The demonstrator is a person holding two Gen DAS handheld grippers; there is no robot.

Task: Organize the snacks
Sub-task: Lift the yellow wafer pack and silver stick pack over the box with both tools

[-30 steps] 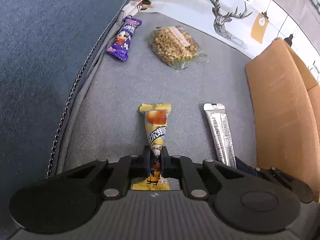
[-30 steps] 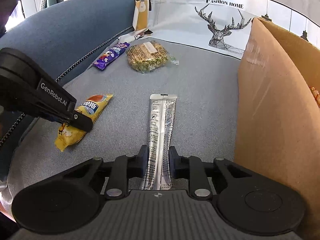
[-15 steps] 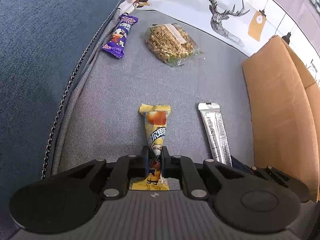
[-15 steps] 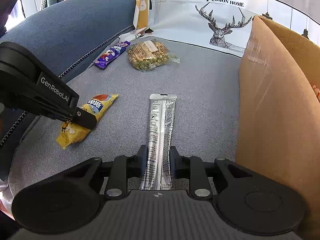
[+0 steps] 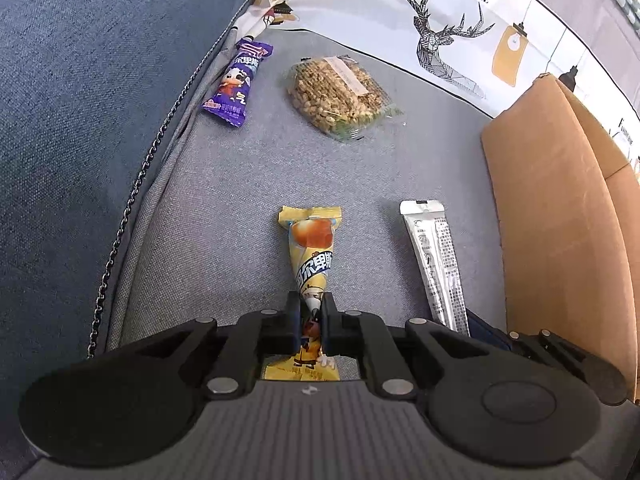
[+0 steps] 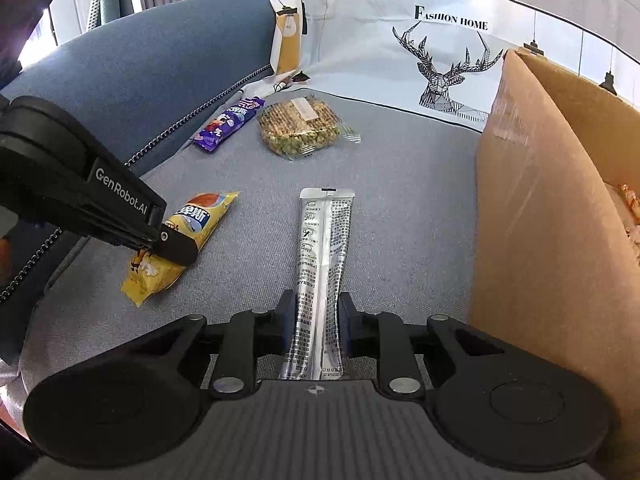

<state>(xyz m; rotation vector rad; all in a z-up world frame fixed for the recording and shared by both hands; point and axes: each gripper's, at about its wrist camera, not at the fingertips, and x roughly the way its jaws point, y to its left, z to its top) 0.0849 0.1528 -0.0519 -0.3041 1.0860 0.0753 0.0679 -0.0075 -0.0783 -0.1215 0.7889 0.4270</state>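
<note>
left wrist: yellow snack packet (image 5: 312, 258) pinched between fingers (image 5: 294, 312).

"FASHION HOME" is printed in black capitals on the white fabric sheet with the geometric deer drawing (image 6: 452, 20), readable from both my wrists. My black left gripper (image 6: 176, 246) carries "GenRobot.AI" in white along its arm. The yellow snack wrapper (image 5: 314, 264) shows blue-and-white Chinese characters, and the purple cartoon-cow wrapper (image 5: 236, 80) too. The silver foil stick pouch (image 6: 322, 256) has fine print too small to read.
</note>
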